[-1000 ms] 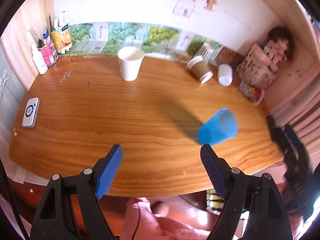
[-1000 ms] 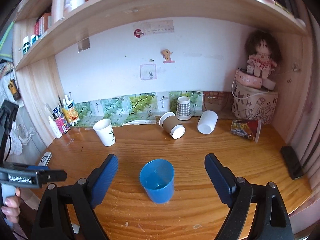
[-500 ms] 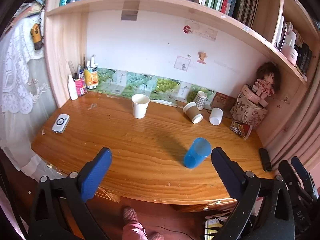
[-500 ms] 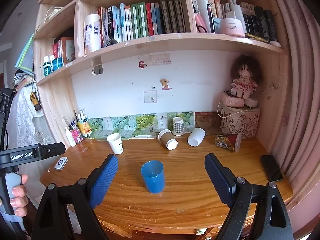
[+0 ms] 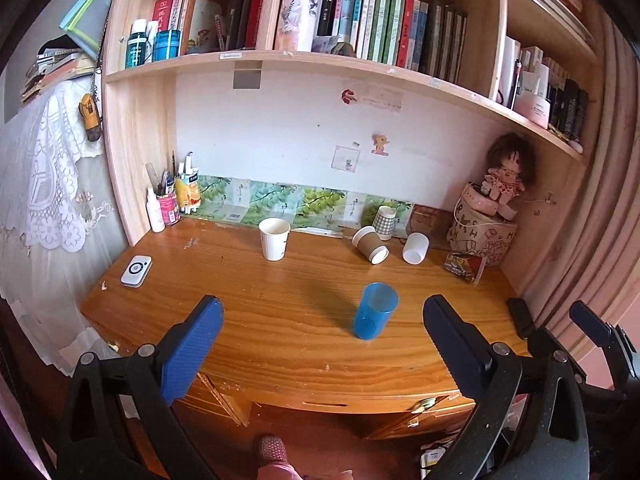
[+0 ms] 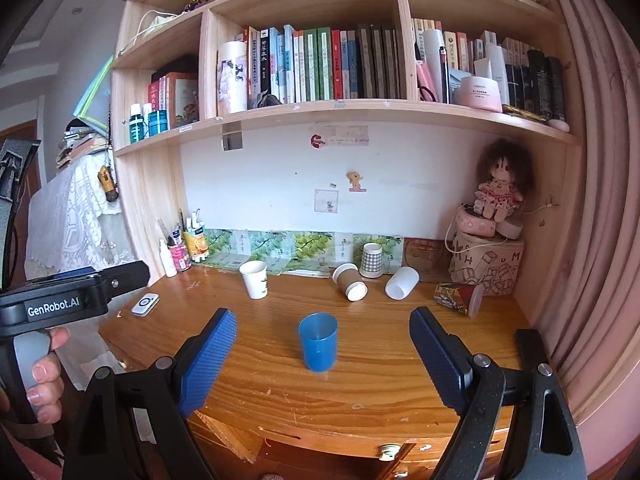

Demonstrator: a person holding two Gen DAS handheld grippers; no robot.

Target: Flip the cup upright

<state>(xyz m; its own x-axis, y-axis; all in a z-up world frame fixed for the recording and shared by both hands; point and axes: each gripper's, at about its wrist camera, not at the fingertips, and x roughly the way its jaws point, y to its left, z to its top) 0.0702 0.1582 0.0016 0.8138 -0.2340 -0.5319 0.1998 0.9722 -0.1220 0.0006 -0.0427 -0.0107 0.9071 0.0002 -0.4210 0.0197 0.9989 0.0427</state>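
A blue plastic cup [image 5: 375, 311] stands upright, mouth up, near the middle of the wooden desk [image 5: 280, 344]; it also shows in the right wrist view [image 6: 318, 342]. My left gripper [image 5: 320, 338] is open and empty, held back from the desk's front edge. My right gripper [image 6: 322, 356] is open and empty, also back from the desk, with the cup seen between its fingers but well beyond them. A brown paper cup [image 5: 370, 239] and a white cup [image 5: 415, 248] lie on their sides at the back.
A white paper cup [image 5: 274, 238] and a checked cup [image 5: 385, 222] stand upright at the back. A white remote [image 5: 137, 270] lies at the left, a snack packet [image 5: 465, 266] and black phone [image 5: 520, 317] at the right. Bookshelves hang above the desk.
Both grippers have pulled back and up from the desk, so the view has widened to show the shelves. The blue cup has stayed upright in place.
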